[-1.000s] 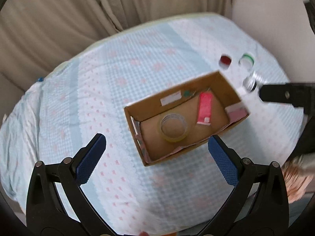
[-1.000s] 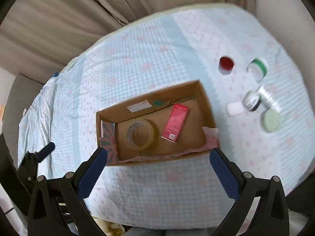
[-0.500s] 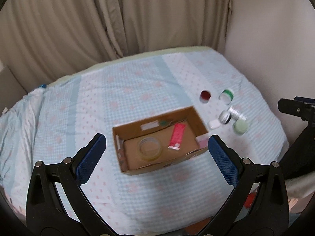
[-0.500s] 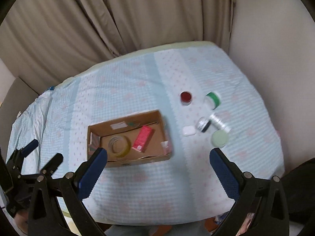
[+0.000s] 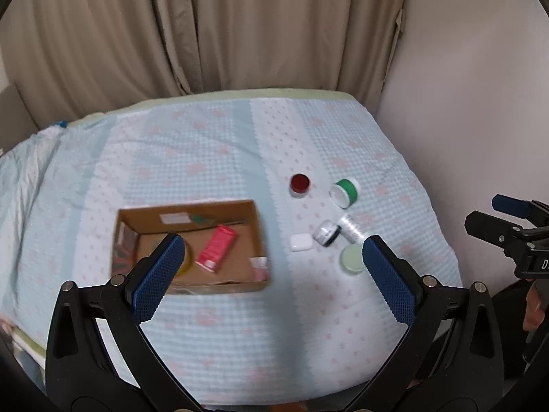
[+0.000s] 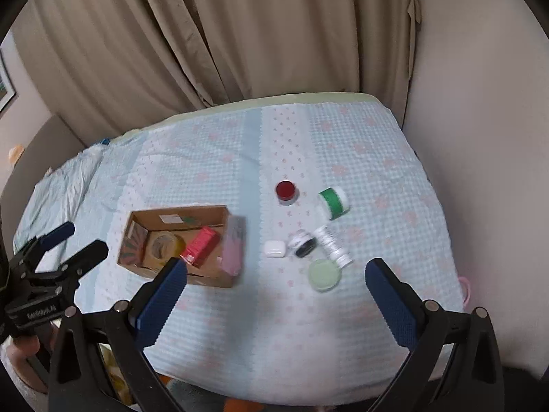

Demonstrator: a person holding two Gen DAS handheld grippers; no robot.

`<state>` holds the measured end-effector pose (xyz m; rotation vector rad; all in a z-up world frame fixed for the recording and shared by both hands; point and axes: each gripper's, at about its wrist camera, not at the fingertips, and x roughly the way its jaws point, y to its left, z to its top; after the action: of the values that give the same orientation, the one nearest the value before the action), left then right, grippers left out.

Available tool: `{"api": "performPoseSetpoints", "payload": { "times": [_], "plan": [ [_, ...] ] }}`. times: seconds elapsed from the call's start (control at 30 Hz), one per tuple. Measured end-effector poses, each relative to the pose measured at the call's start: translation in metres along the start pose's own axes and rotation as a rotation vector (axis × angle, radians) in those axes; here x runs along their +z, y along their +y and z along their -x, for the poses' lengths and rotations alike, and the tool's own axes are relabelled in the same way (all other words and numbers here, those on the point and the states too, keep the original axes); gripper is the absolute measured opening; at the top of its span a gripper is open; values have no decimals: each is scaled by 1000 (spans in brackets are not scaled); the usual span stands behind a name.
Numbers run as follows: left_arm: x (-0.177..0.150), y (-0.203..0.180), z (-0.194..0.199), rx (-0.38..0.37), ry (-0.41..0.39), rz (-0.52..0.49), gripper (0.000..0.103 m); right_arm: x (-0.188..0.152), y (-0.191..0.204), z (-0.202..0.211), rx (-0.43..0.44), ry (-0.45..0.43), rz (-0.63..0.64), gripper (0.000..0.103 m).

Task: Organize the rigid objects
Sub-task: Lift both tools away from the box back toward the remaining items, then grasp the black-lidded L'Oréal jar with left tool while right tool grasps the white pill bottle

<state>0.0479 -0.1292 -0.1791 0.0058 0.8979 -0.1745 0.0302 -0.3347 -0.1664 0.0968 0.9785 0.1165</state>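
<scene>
Left gripper (image 5: 272, 276): my fingers are spread wide, holding nothing, above the near side of the bed (image 5: 240, 336).
Right gripper (image 6: 274, 292): also spread wide and empty, above the near side.
Box (image 5: 254, 214): on the bed, open, left of the loose things.
In box: tape roll (image 6: 164, 245) and red carton (image 5: 217, 248), lying side by side.
Loose things: red jar (image 5: 299, 184), green jar (image 5: 345, 192) on its side, white case (image 5: 301, 242), pale green lid (image 5: 351, 258), all near together right of the box.
</scene>
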Motion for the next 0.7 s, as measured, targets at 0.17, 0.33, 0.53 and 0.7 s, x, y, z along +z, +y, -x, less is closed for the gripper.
{"api": "performPoseSetpoints", "payload": {
  "times": [0.17, 0.33, 0.53, 0.7],
  "plan": [
    [-2, -33, -19, -15, 42, 20, 103, 5, -44, -8, 27, 18, 14, 103],
    [-4, -55, -50, -20, 105, -22, 103, 12, -72, -25, 43, 25, 11, 103],
    [1, -71, -100, -44, 156, -48, 103, 18, -93, -57, 38, 47, -4, 103],
    [7, -84, -149, -47, 233, -90, 103, 24, -105, -91, 52, 95, -22, 101]
  ]
}}
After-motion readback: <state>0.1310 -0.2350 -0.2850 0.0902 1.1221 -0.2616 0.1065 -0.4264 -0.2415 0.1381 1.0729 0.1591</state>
